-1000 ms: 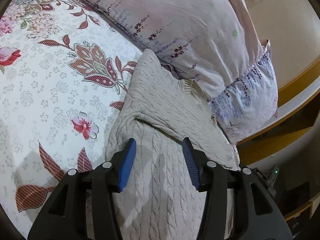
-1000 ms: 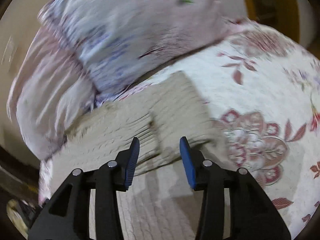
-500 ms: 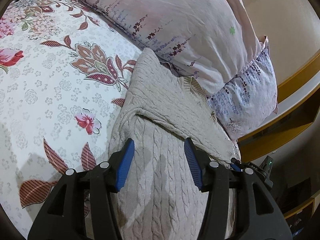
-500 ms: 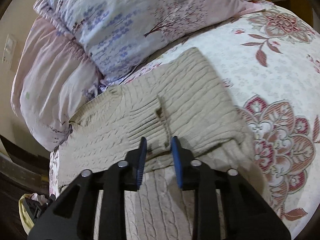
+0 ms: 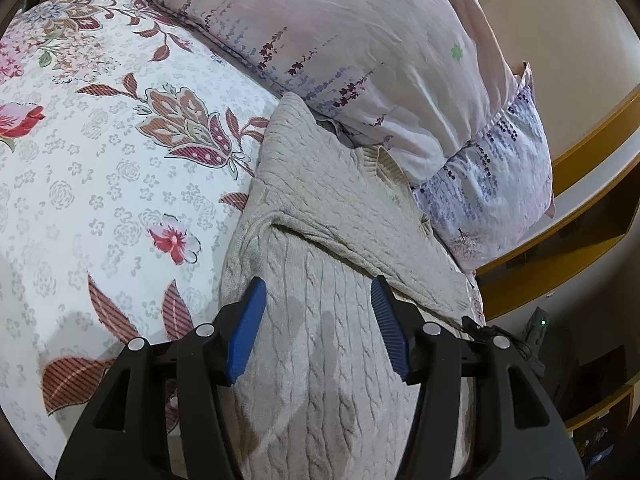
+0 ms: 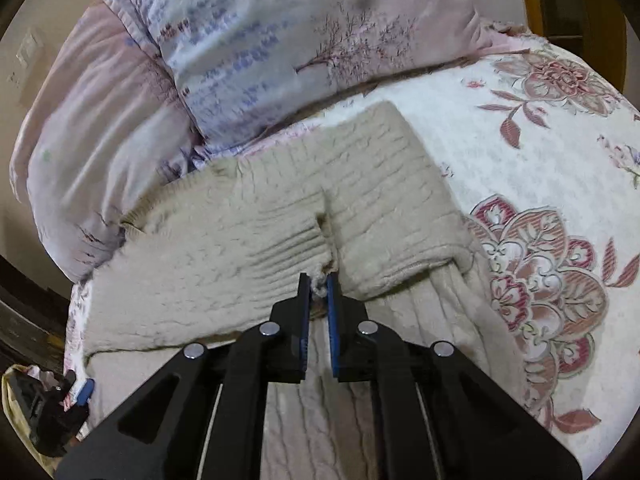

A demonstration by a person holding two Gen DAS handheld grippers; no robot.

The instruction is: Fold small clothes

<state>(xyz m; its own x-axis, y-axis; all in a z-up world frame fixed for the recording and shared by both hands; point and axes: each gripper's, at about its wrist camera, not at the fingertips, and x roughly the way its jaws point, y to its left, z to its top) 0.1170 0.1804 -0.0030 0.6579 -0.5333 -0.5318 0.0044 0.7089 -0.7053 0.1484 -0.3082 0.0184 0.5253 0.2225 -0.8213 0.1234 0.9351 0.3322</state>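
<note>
Right gripper [image 6: 318, 282] closed; blue pads [image 6: 306, 300] pinch small bunch of knit at sleeve cuff edge. Beige cable-knit sweater [image 6: 248, 248] spreads ahead of fingers and beneath them, sleeves folded across body. Gap between two folded sleeves runs straight ahead of fingertips. Floral bedsheet [image 6: 540, 168] lies right of fingers. Pale printed pillows [image 6: 280, 40] stack beyond sweater, ahead and left of fingers. View slightly blurred.
</note>
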